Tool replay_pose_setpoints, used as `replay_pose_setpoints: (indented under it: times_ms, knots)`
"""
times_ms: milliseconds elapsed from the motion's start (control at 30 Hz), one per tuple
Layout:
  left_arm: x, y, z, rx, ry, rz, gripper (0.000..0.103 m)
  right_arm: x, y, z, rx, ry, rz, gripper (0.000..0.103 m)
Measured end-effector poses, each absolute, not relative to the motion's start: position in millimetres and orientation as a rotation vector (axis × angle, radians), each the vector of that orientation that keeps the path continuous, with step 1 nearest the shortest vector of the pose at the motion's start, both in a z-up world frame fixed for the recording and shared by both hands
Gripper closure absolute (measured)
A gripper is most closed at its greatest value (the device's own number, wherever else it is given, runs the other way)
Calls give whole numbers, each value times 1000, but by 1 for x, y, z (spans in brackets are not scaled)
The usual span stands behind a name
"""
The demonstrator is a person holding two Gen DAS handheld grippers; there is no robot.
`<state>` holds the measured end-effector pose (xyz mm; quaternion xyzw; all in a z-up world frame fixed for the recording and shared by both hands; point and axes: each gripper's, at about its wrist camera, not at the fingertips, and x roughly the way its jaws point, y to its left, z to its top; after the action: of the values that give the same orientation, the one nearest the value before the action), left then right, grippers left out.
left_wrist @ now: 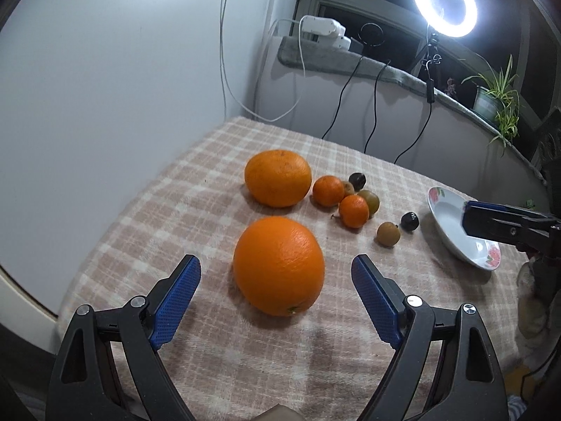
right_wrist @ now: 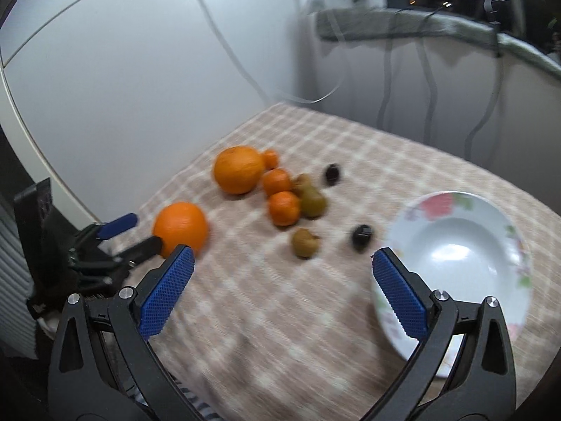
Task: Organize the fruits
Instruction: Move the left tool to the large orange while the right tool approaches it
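Two fisheye cameras ride on my tongs, both looking forward and down over one checked cloth (left_wrist: pixel 245 368).

My left view sits low and close, a large orange (left_wrist: pixel 278 265) at 12 o'clock. My right view, blurred, stands further back, the plate (right_wrist: pixel 455 245) at 2 o'clock. Both share the fruit cluster and each other's tongs.

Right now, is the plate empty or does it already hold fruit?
Empty. The plate shows only bare white inside in the right wrist view, and every fruit, including the nearest orange, lies on the checked cloth.
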<state>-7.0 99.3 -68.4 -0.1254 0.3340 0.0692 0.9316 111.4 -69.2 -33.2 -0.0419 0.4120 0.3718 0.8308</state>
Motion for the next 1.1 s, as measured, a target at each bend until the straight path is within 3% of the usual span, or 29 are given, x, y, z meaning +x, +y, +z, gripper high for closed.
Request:
replay_pose_setpoints:
  times_ms: [633,800,900,1100]
  knots:
    - [7,112,-90,-351,729,99,20,132,36,-80,-84,1087,1016,0]
    - [9,114,-92,-361,732,93,23,138,45,-92,-45,1136,1054,3]
    - [10,113,-93,-361,734,87,25,138,50,-96,-33,1151,1071,11]
    - [12,111,-93,-364,738,68,33,135,58,-97,-37,1168,1095,12]
